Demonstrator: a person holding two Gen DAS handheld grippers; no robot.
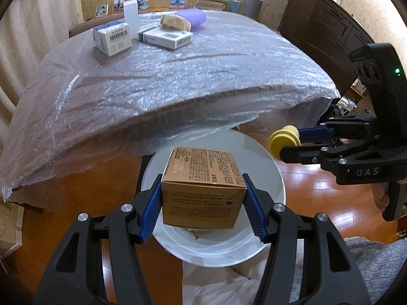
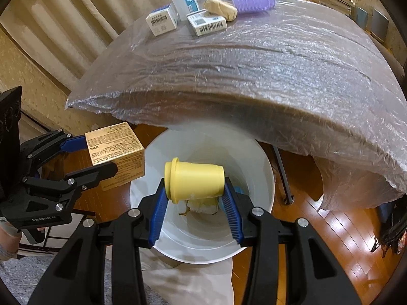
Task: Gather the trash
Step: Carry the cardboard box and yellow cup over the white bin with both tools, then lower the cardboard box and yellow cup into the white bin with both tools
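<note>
My left gripper (image 1: 203,203) is shut on a tan cardboard box (image 1: 203,190) and holds it over the white trash bin (image 1: 277,185). My right gripper (image 2: 194,198) is shut on a yellow plastic cup (image 2: 194,181) lying sideways, held over the same bin (image 2: 259,157). Crumpled trash (image 2: 201,207) lies in the bin's bottom. The right gripper with the cup (image 1: 283,139) shows at the right in the left wrist view. The left gripper with the box (image 2: 114,152) shows at the left in the right wrist view.
A table covered in plastic film (image 1: 178,81) stands behind the bin. On its far side lie white medicine boxes (image 1: 112,38), a tan crumpled wad (image 1: 174,23) and a purple ribbed cup (image 1: 193,16). A dark cabinet (image 1: 325,25) stands at the right. The floor is wood.
</note>
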